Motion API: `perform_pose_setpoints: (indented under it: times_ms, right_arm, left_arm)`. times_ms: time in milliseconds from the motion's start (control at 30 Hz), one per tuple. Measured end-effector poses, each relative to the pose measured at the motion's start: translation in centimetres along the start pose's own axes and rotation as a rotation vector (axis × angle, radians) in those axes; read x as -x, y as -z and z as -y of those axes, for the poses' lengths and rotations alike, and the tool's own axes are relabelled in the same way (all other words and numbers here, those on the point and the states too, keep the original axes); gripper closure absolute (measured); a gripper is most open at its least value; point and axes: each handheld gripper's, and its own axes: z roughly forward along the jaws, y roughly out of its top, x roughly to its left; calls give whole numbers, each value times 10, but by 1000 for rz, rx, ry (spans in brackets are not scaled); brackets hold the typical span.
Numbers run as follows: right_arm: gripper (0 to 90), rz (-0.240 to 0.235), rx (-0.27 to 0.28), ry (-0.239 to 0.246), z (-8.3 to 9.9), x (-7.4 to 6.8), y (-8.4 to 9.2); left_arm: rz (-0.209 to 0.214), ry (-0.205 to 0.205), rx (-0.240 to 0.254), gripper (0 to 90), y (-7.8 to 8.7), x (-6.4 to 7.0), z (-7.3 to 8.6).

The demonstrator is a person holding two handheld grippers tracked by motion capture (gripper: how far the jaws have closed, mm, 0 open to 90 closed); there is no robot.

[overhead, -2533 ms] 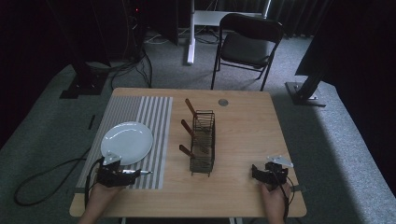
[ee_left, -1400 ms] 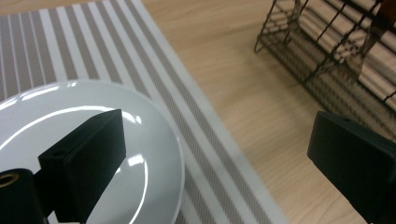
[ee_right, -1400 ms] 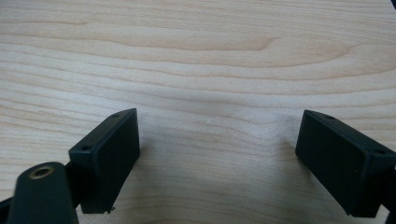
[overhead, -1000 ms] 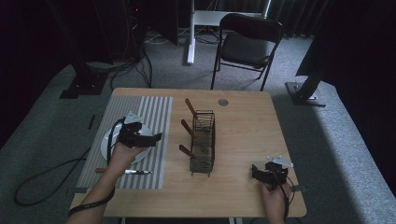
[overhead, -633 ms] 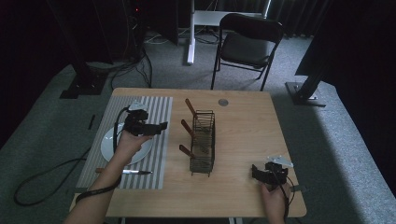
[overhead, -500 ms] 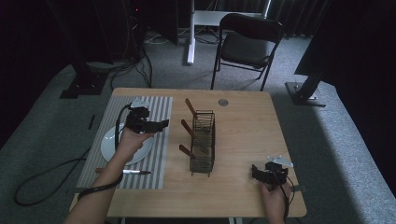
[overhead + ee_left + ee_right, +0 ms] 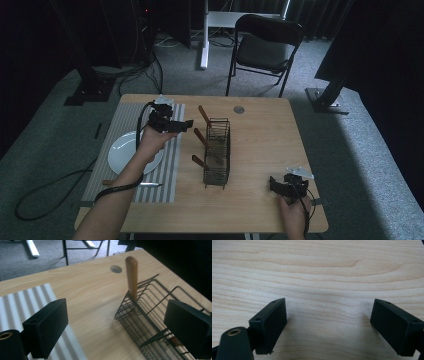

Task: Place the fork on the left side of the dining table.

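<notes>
High view: the left hand-held gripper (image 7: 186, 124) hangs above the striped mat (image 7: 169, 150) at the table's (image 7: 260, 135) left, its jaws pointing toward the black wire rack (image 7: 218, 150); a white plate (image 7: 120, 150) lies on the mat beneath the forearm, and a knife (image 7: 131, 183) lies nearer the person; the left gripper view shows its jaws spread wide with nothing between them, a wooden peg (image 7: 131, 275) of the rack upright ahead; the right hand-held gripper (image 7: 273, 184) rests low at the table's near right corner, jaws likewise wide apart and empty over bare wood.
</notes>
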Motion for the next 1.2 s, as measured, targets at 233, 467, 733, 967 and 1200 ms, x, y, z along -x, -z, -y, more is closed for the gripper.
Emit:
perform_pose_setpoints:
  times_ms: [233, 467, 733, 967, 1200]
  right_arm:
    - [136, -3, -1, 3, 0, 0, 0]
    - [136, -1, 0, 0, -1, 0, -1]
    - [136, -1, -1, 0, -1, 0, -1]
    - [137, -1, -1, 0, -1, 0, -1]
    - [136, -1, 0, 0, -1, 0, -1]
  left_arm:
    - [33, 32, -16, 54, -8, 0, -19]
    - [37, 53, -51, 54, -27, 2, -24]
    - [42, 66, -125, 125, -51, 1, -28]
    - [65, 85, -137, 244, -66, 1, -31]
    - [127, 140, -109, 506, -70, -2, -31]
